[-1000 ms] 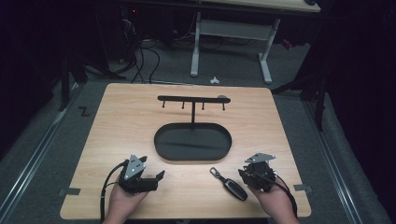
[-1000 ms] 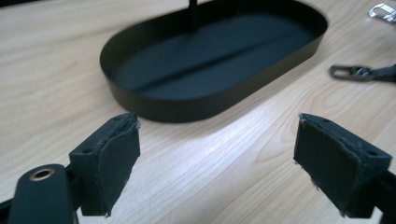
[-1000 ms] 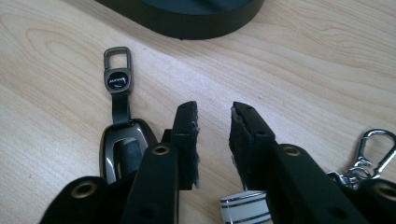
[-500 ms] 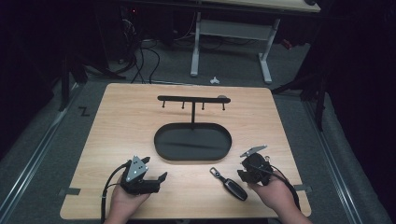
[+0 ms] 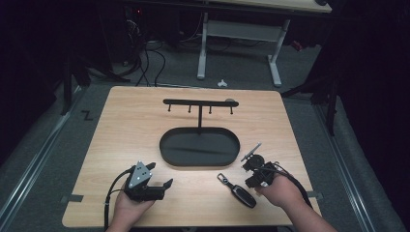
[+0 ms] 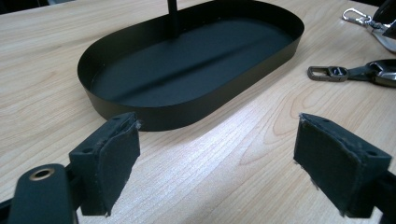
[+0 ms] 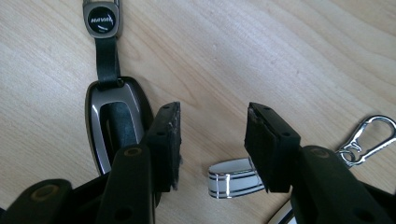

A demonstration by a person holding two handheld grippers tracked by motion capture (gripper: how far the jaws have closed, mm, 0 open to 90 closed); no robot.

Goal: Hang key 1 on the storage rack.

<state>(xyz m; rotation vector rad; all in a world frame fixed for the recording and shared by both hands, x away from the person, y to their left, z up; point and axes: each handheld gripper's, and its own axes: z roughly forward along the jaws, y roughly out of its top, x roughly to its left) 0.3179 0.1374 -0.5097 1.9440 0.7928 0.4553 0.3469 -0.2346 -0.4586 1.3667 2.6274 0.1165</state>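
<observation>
Right hand-held gripper [image 7: 212,140]: we note its jaws have just been opening; felt-like black pads apart, bare wood between them.
Key fob [image 5: 242,195]: glossy black with silver rim, leather strap, metal clip; flat on the surface just left of the right hand-held gripper.
Left hand-held gripper [image 6: 215,163]: jaws wide apart, empty.
Tray [image 5: 167,150]: matte black oval, thin upright wall.
Surface [image 5: 121,140]: pale wood grain.
</observation>
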